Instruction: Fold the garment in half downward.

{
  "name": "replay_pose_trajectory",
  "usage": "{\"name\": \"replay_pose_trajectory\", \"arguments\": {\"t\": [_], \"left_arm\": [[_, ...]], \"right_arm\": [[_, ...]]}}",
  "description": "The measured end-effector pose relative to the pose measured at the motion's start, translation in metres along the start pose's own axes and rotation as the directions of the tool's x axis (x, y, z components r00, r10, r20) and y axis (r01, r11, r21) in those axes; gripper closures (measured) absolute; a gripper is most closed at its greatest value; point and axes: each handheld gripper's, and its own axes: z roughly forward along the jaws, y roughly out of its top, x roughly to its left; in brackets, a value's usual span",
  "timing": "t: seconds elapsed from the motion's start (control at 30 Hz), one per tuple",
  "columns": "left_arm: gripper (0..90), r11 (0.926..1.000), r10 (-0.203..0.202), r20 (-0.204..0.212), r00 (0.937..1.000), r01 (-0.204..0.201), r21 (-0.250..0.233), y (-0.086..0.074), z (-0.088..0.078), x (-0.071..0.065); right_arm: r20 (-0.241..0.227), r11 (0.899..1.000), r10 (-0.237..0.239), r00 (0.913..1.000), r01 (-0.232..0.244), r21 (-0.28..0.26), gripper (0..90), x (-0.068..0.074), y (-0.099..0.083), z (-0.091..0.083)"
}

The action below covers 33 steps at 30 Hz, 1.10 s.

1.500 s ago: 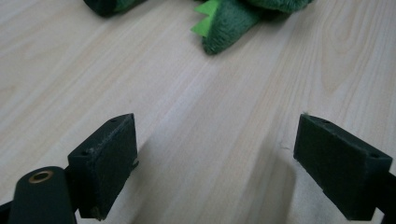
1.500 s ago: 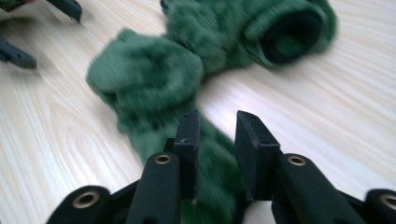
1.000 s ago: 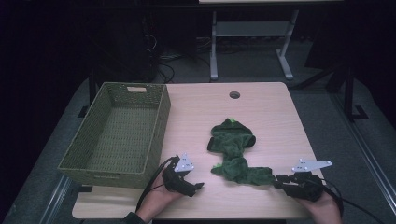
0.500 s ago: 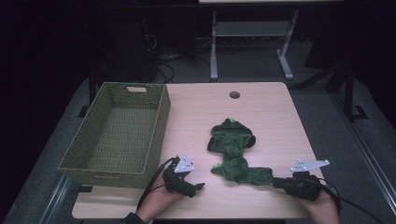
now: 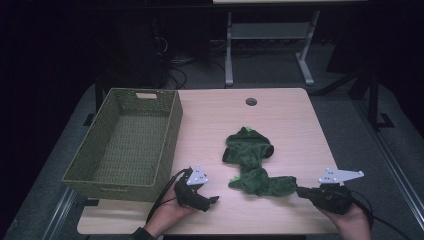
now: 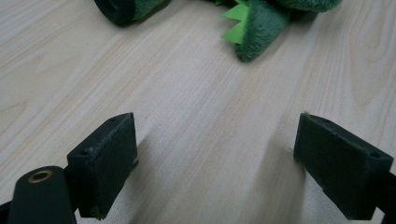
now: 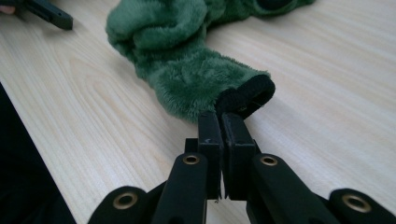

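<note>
A crumpled green fleece garment with a black cuff lies on the wooden table, right of centre. My right gripper sits at its near right end. In the right gripper view its jaws have just been closing and are now shut, pinching the edge of the black cuff. My left gripper rests low over the table near the front edge, left of the garment. It stands open with bare wood between its pads, and the garment lies beyond them.
A green woven basket stands empty on the left side of the table, close to my left hand. A round cable hole is at the back of the tabletop. Dark floor and a metal stand lie beyond the table.
My right gripper has edged left onto the garment's end and its jaws have closed on the black cuff. The left gripper and the basket have stayed put.
</note>
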Motion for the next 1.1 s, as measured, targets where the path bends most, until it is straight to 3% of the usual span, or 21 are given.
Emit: {"name": "replay_pose_trajectory", "arguments": {"t": [0.2,0.37,0.6,0.67,0.73,0.83,1.1], "left_arm": [[12.7,1.0,0.0,0.0,1.0,0.0,0.001,0.0,0.0,0.0],[12.7,1.0,0.001,-0.001,1.0,-0.001,0.001,0.0,0.0,0.0],[12.7,1.0,-0.002,-0.002,1.0,0.002,0.0,0.0,0.0,0.0],[12.7,1.0,-0.002,-0.002,1.0,0.002,0.001,0.0,0.0,-0.001],[12.7,1.0,-0.003,-0.002,1.0,0.003,0.002,0.0,-0.001,-0.001],[12.7,1.0,-0.004,-0.002,1.0,0.004,0.001,0.0,0.0,-0.001],[12.7,1.0,-0.003,-0.002,1.0,0.003,0.001,0.0,0.0,-0.001]], "right_arm": [[-0.014,0.998,-0.042,0.999,0.042,-0.036,89.3,0.007,0.017,-0.002],[-0.052,0.994,-0.081,0.9953,0.077,-0.075,90.0,0.019,0.033,0.0],[-0.051,0.992,-0.116,0.992,0.112,-0.064,90.0,0.026,0.046,0.008],[-0.053,0.993,-0.101,0.9935,0.097,-0.065,88.7,0.023,0.045,0.007],[-0.029,0.996,-0.071,0.9971,0.069,-0.054,72.9,0.016,0.038,0.005],[-0.009,0.999,-0.023,0.9997,0.023,-0.037,65.0,0.005,0.024,0.005],[-0.005,0.997,0.062,0.9981,-0.061,0.053,56.7,-0.016,-0.005,0.021]]}}
